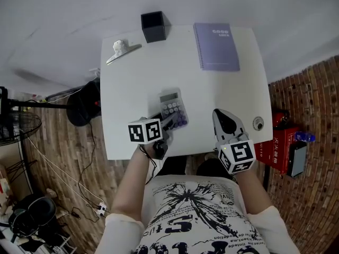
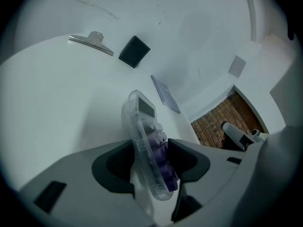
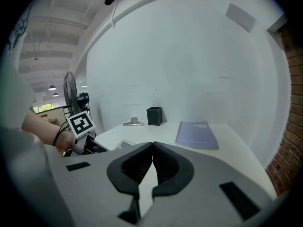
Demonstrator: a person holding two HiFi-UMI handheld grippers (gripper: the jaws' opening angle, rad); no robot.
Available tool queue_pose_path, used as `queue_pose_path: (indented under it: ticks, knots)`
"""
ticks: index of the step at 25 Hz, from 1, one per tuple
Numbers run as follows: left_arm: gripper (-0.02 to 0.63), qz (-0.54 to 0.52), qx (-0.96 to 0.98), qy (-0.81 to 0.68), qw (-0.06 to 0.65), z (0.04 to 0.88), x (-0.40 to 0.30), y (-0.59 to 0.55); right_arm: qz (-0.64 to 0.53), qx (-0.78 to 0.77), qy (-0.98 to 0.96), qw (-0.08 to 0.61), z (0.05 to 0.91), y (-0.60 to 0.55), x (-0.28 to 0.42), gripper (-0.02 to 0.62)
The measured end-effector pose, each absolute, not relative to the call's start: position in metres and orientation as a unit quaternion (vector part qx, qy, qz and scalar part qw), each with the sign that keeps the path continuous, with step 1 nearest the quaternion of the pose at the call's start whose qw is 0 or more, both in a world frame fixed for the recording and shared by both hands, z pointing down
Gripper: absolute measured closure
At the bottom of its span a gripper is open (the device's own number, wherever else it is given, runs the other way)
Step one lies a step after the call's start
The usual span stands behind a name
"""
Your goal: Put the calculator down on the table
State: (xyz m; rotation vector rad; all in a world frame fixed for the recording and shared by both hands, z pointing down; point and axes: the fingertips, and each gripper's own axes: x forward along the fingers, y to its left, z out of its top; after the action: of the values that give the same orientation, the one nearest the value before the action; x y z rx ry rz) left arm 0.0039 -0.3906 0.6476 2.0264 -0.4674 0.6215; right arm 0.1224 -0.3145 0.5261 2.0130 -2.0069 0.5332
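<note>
Purple keys and a clear shell mark the calculator (image 1: pixel 174 108); it sits near the front edge of the white worktop (image 1: pixel 132 89), screen end away from the person, near end between the 2 jaws of the left claw (image 2: pixel 150 145). Those jaws stand partly apart; the calculator leans askew in the gap, and the pads look slack beside its faces rather than clamped (the left gripper view leaves some doubt about light contact on the key side). The right claw (image 3: pixel 152 148) is empty, jaws together, off to the right and apart from it.

Judged risks: whether the near end lies flat is unclear, so a full release could let it tip or clatter; a pad may snag the raised keys as the claw draws back and drag the calculator toward the edge, which is close; a twist of the wrist while leaving could flip it on its side.

Nothing blocks the spot; the notebook (image 1: pixel 216 46), black pot (image 1: pixel 153 26) and metal clip (image 1: pixel 123 51) lie well apart at the far side; a small round thing (image 1: pixel 258 123) sits near the right edge.
</note>
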Motion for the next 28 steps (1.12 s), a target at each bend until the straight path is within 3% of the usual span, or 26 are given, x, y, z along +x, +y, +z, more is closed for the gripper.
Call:
queue_pose_path:
  ticks: [4,10,19,28]
  knots:
    - [0.371,0.265,0.834,-0.197,0.443,0.646,0.004,-0.391,0.182,0.693,-0.687,0.124,0.523,-0.316,0.121,0.580]
    - [0.298,0.273,0.851,-0.229,0.385,0.643,-0.004,-0.397,0.173,0.690,-0.691,0.126,0.518,-0.318,0.112,0.581]
    - [0.299,0.218,0.886,-0.239,0.331,0.585,-0.022,-0.410,0.138,0.686,-0.704,0.122,0.492,-0.322,0.094,0.580]
    - [0.326,0.132,0.939,-0.260,0.182,0.469,-0.045,-0.413,0.097,0.689,-0.713,0.092,0.449,-0.330,0.084,0.580]
